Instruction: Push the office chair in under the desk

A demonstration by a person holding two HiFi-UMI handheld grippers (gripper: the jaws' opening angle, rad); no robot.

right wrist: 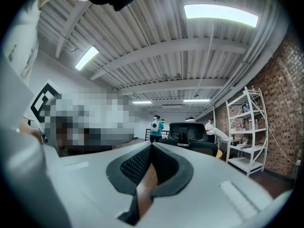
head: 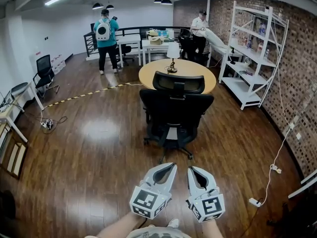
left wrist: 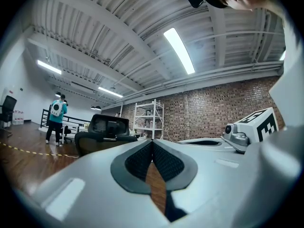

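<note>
A black office chair stands on the wooden floor with its back towards me, just in front of the round wooden desk that carries a small lamp. My left gripper and right gripper hang side by side, short of the chair and apart from it, pointing at its back. Both are shut with nothing between the jaws. In the left gripper view the chair shows beyond the closed left gripper. The right gripper view has the chair ahead of the closed right gripper.
A white shelf unit stands against the brick wall on the right. A cable with plugs lies on the floor at right. Yellow-black tape crosses the floor. Another chair is at far left. Two people and white tables are at the back.
</note>
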